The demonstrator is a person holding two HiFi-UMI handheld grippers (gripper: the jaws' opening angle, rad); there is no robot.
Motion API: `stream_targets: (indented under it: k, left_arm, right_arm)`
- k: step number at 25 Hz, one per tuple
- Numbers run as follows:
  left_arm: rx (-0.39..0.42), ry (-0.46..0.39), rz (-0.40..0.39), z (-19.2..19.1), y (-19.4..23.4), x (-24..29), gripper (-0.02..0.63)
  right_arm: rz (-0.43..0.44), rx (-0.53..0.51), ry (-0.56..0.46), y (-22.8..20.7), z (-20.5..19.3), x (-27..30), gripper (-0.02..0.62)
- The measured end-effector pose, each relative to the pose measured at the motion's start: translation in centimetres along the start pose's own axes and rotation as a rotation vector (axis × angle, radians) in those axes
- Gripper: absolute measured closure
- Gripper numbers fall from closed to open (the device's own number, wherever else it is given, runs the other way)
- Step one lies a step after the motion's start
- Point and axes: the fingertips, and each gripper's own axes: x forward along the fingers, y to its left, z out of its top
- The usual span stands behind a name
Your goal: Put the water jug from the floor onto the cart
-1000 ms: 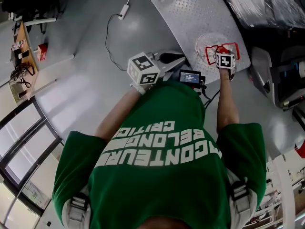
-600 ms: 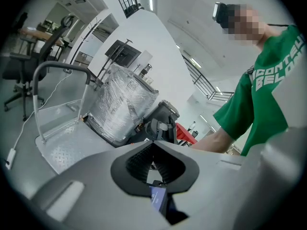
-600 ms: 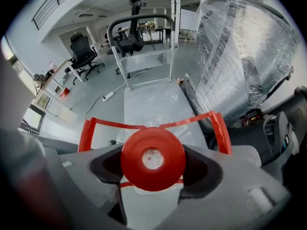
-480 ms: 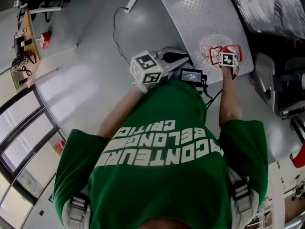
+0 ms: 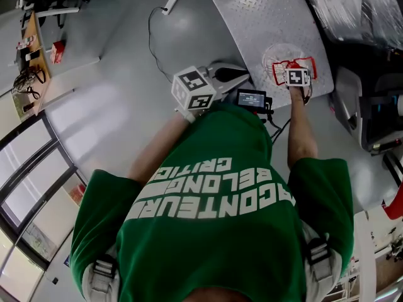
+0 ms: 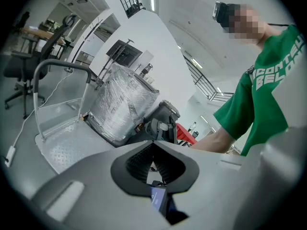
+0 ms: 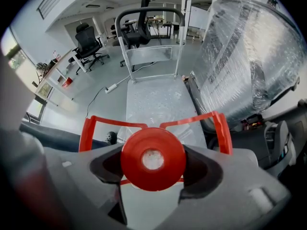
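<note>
The water jug (image 5: 280, 58) is clear plastic with a red cap (image 7: 152, 159) and a red carrying handle (image 7: 96, 128). It is at the near end of the cart's grey checker-plate deck (image 5: 252, 17). My right gripper (image 5: 297, 80) points straight down over it, and its jaws (image 7: 152, 169) are shut on the red cap from both sides. The frames do not show whether the jug's base touches the deck. My left gripper (image 5: 234, 75) hangs beside the cart's near corner, clear of the jug. Its pads meet at the tips (image 6: 154, 150) with nothing between them.
A big bundle wrapped in silvery film (image 5: 352, 5) stands along the cart's right side, with dark machinery (image 5: 371, 112) nearer me. The cart's push bar (image 7: 148, 13) rises at its far end. A power strip and cable (image 5: 167, 8) lie on the floor; office chairs (image 7: 88, 44) stand farther off.
The right gripper has sunk slightly toward the cart deck with the jug's cap still in its jaws. The left gripper has stayed where it was.
</note>
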Motion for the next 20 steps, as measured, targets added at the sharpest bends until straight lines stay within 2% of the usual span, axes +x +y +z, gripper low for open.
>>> stream_targets:
  k: [1,2,4,5,6,9,10,14,20]
  left_arm:
    - [0.003,0.005,-0.002,0.1,-0.2,0.0,0.597]
    - [0.006,0.01,-0.003,0.3,-0.3,0.0,0.597]
    - [0.01,0.018,-0.008,0.5,-0.6,-0.1,0.597]
    - [0.013,0.021,-0.011,0.4,-0.7,-0.2,0.597]
    - [0.017,0.024,-0.016,0.4,-0.8,-0.2,0.597]
    - [0.037,0.029,-0.033,0.3,-0.9,-0.4,0.597]
    - [0.044,0.029,-0.039,0.4,-1.0,-0.5,0.597]
    - [0.062,0.028,-0.069,1.1,-1.2,-0.9,0.597]
    - [0.095,0.08,-0.169,1.6,-1.4,-0.1,0.597]
  right_arm:
    - [0.002,-0.004,-0.002,0.1,0.0,0.0,0.291]
    - [0.052,0.015,-0.007,1.1,0.0,-0.1,0.291]
    - [0.238,0.088,-0.031,4.5,0.2,-0.1,0.291]
    - [0.291,0.111,-0.043,5.4,0.3,-0.2,0.291]
    - [0.272,0.109,-0.049,4.9,0.3,-0.3,0.291]
    - [0.088,0.068,-0.015,1.3,-0.4,-1.4,0.291]
    - [0.052,0.066,-0.014,0.7,-0.4,-1.9,0.291]
    - [0.093,0.106,-0.163,1.7,2.0,-3.9,0.291]
    - [0.034,0.171,-0.283,0.6,2.3,-7.9,0.291]
